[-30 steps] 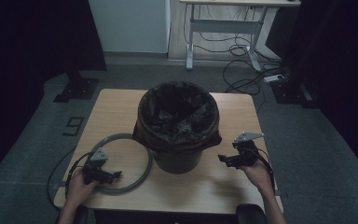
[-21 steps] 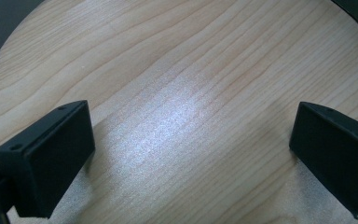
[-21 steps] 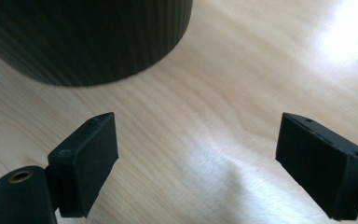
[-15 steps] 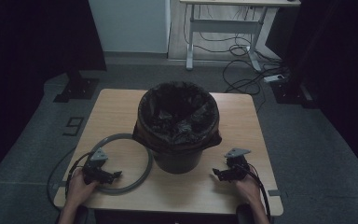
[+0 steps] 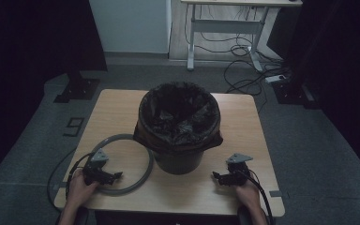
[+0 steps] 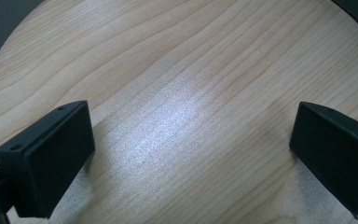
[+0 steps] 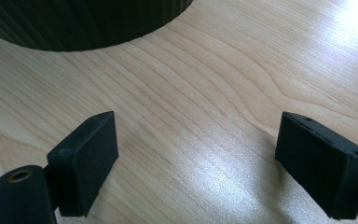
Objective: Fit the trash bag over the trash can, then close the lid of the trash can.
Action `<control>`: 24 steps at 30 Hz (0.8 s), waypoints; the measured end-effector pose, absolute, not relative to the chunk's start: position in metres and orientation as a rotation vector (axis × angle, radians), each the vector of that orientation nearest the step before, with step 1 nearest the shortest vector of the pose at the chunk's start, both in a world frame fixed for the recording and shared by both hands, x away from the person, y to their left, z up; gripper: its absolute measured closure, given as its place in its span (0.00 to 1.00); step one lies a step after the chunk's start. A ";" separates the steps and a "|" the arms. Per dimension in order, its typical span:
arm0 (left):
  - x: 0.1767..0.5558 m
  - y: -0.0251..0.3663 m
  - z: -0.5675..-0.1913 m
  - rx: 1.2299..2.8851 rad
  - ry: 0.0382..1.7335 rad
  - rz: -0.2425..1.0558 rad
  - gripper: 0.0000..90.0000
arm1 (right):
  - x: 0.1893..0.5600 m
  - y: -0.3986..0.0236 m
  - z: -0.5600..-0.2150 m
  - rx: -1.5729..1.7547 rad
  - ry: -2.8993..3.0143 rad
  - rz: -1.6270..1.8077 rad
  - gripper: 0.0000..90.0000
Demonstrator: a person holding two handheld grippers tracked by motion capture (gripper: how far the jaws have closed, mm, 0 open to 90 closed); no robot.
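Note:
A dark bin [image 5: 178, 123] lined with a black bag stands in the middle of the wooden table [image 5: 243, 122]. A grey ring [image 5: 143, 152] lies flat on the table to its left. My left gripper [image 5: 115, 176] rests at the front left over the ring's near rim, open, with bare wood [image 6: 182, 121] between its jaws. My right gripper [image 5: 217, 177] sits at the front right, just right of the bin's base, open and holding nothing. The bin's ribbed base [image 7: 84, 21] shows at the top of the right gripper view.
A cable [image 5: 58, 171] loops off the table's left edge from the left gripper. Beyond the table stand a white desk frame [image 5: 225, 33], floor cables [image 5: 248, 75] and a dark stand base [image 5: 77, 89]. Bare wood lies behind the bin.
My right gripper has moved toward the near edge and a little left, coming down close to the table. The left gripper has stayed in place.

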State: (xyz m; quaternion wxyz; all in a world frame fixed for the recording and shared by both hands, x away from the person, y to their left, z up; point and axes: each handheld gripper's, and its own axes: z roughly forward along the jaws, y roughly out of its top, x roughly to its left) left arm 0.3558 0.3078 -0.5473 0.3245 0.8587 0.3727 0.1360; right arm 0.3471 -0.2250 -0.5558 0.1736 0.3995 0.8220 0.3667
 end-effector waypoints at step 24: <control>0.363 0.319 -0.525 2.210 0.992 0.397 0.00 | 0.346 -0.225 -0.556 1.135 2.329 1.040 0.13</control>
